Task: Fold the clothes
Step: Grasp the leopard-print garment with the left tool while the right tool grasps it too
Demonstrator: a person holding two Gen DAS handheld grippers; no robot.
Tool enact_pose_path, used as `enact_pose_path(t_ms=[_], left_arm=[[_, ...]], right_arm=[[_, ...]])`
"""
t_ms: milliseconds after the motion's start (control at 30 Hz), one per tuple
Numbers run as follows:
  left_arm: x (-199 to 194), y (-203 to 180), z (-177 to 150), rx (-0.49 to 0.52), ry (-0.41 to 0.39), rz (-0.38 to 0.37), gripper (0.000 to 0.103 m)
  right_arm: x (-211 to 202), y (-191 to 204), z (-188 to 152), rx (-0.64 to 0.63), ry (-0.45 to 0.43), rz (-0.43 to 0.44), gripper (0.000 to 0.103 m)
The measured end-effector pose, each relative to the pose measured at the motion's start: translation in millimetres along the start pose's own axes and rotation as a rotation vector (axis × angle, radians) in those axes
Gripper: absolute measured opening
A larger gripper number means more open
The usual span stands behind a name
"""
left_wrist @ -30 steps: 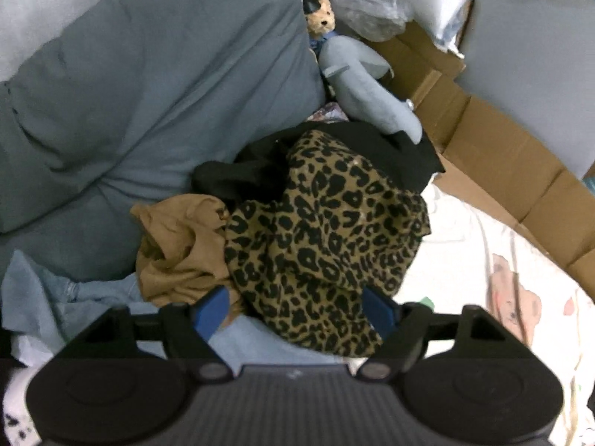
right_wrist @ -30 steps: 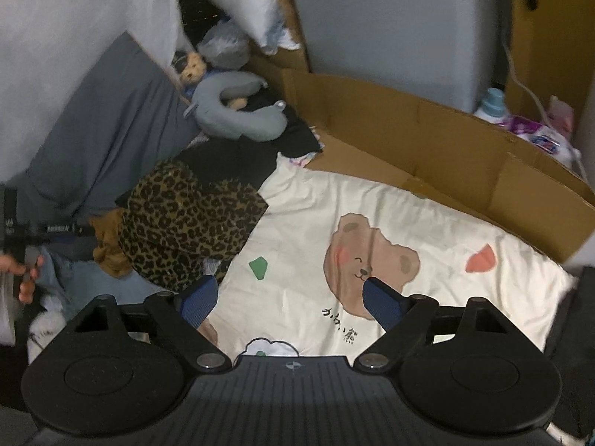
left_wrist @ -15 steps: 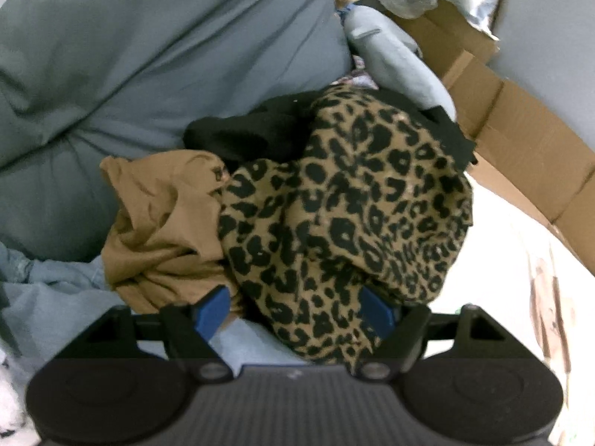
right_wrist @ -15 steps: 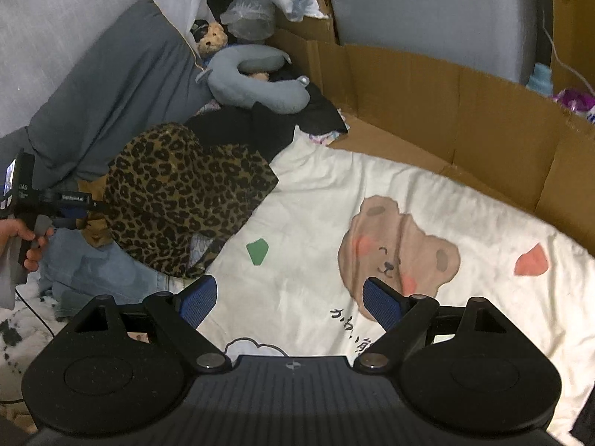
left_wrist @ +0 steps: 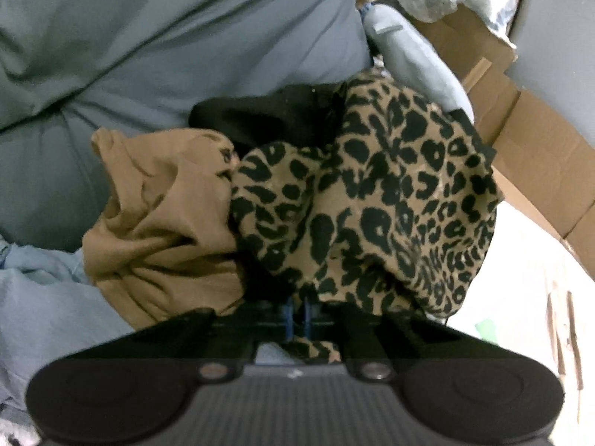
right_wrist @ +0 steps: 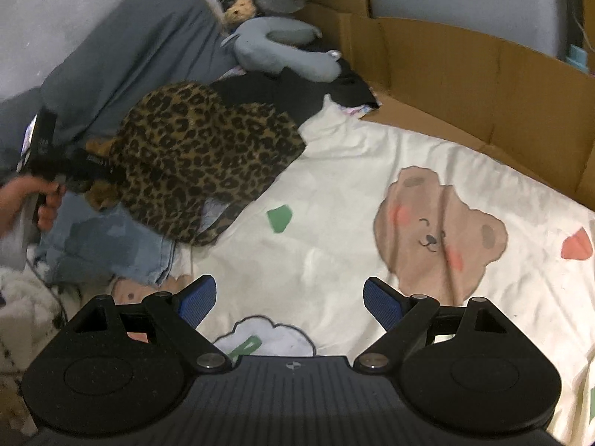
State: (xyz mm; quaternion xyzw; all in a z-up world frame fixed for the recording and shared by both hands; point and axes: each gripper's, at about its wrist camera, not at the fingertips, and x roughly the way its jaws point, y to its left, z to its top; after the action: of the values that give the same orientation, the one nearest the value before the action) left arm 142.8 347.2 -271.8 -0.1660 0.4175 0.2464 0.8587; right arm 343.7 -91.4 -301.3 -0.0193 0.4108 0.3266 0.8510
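Only the right view showed the bear sheet [right_wrist: 372, 171] under the wide-open right gripper [right_wrist: 289, 299]; the left gripper [left_wrist: 296, 316] had just clenched on the leopard garment [left_wrist: 372, 204].

A fold of the leopard-print garment [left_wrist: 372, 200] is being pinched at lower centre by the just-closed left gripper [left_wrist: 296, 317], while a tan garment [left_wrist: 160, 219] is being pressed against it at centre left.

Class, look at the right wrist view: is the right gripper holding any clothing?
No. The right gripper stands open over the bear-print sheet, nothing between its fingers.
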Motion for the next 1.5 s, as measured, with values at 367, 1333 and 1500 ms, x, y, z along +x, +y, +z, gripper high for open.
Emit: enact_pose_path(t_ms=[367,1333,1500], left_arm=[[-61,-40,3,0.106,-0.075,-0.13,0.002],[-97,-167,-70,0.29,0.136,-0.558,0.001],[-104,-173,-83,0.292,0.168,-0.65,0.0]], right_arm=[[-1,14,5,-0.015,-0.023,0.048,0.091],[18,65,-1,-0.108,-0.154,0.158,0.081],[29,67,-5,-0.128,-0.153,0.137,0.04]])
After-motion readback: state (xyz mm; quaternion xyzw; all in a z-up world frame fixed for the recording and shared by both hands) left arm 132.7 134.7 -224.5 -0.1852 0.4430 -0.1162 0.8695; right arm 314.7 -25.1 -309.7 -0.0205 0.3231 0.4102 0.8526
